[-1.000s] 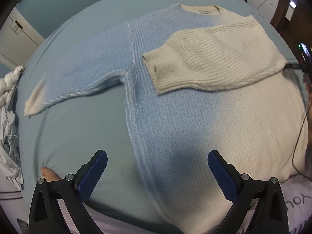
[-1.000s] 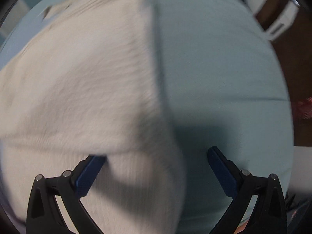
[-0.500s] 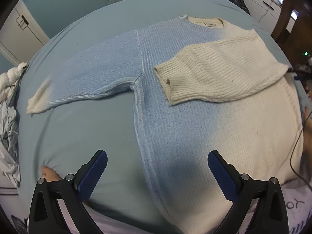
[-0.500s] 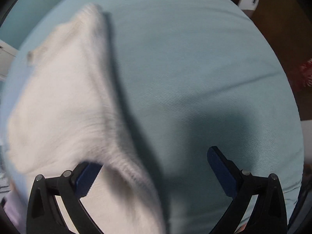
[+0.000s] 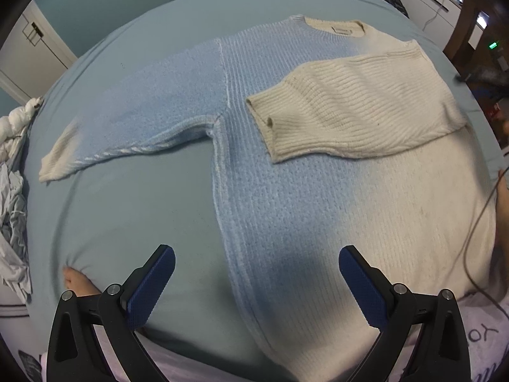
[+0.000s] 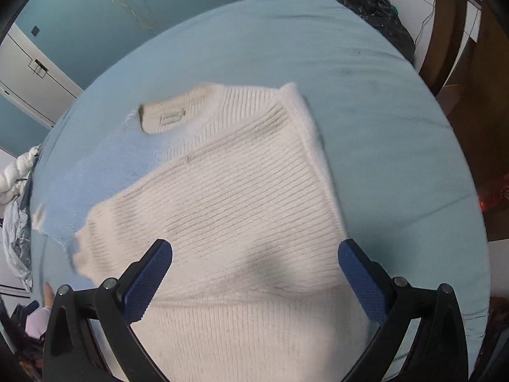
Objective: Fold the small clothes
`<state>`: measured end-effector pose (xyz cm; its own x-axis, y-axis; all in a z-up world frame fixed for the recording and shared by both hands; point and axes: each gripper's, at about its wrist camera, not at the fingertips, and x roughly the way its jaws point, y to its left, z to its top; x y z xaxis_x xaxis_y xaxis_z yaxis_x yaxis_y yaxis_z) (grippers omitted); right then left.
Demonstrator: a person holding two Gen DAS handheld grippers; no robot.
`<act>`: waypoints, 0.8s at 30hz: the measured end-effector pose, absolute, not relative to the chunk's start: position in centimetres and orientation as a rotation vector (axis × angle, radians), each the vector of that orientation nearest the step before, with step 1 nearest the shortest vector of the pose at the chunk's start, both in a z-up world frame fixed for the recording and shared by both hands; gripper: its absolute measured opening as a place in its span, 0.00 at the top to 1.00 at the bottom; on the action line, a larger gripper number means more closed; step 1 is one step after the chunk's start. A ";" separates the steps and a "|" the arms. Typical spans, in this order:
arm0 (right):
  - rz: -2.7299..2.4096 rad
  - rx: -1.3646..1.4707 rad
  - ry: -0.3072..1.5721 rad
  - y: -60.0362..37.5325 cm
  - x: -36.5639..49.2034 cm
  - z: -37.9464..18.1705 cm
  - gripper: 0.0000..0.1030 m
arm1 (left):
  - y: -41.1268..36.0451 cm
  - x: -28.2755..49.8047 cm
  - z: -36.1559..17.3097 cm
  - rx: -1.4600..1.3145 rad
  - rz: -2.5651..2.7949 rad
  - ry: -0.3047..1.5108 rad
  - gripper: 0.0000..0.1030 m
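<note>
I saw the sweater (image 5: pixel 286 191) lying flat on the blue bed sheet (image 5: pixel 133 210), with its collar (image 5: pixel 334 27) at the far side and its hem near me. The knit was light blue on the left half and cream on the right half. Its right sleeve (image 5: pixel 350 108) was folded across the chest, the cuff pointing to the left — the left sleeve (image 5: pixel 133 121) lay stretched out on the sheet, with a cream cuff at its end. The left gripper (image 5: pixel 256 275) hung above the lower part of the sweater, near the side seam; its jaws stood wide apart and held nothing. The right gripper (image 6: pixel 254 269) was over the folded cream sleeve (image 6: pixel 229 197), and its jaws were also wide apart and empty — I could not tell if the pads touched the knit. At the left edge of the bed there was a heap of crumpled grey and white clothes (image 5: pixel 12 210). A thin cable (image 5: pixel 477 232) ran across the right side of the left view, over the cream part of the sweater.
</note>
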<state>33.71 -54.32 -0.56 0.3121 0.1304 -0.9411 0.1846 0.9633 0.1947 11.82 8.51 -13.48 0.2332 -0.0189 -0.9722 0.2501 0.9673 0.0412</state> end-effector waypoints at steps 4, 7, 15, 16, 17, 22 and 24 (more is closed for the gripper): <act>-0.124 0.104 1.431 -50.8 32.5 -7.1 0.01 | 8.5 11.6 -13.3 0.234 -0.176 1.306 0.00; -0.136 0.062 1.418 -51.4 31.6 -9.6 0.01 | 9.1 12.0 -13.3 0.204 -0.164 1.310 0.00; 0.089 -0.112 1.220 -40.0 31.5 1.1 0.01 | 9.8 12.4 -13.6 0.145 -0.143 1.343 0.00; 0.169 -0.131 1.228 -37.0 31.5 1.5 0.01 | 9.8 12.3 -13.5 0.152 -0.141 1.336 0.00; 0.242 -0.154 1.222 -34.1 31.3 1.8 0.01 | 9.8 12.2 -13.4 0.156 -0.141 1.330 0.00; 0.464 -0.263 1.189 -22.6 29.8 1.3 0.11 | 10.7 12.1 -12.6 0.143 -0.142 1.305 0.00; 0.513 -0.323 1.164 -19.6 28.8 1.0 0.19 | 10.9 12.0 -12.5 0.149 -0.140 1.295 0.00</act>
<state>28.82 -19.62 0.98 0.3006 0.2153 -0.9291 -0.5405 0.8411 0.0200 11.97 10.85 -12.52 0.2663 -0.0193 -0.9637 0.1865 0.9819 0.0319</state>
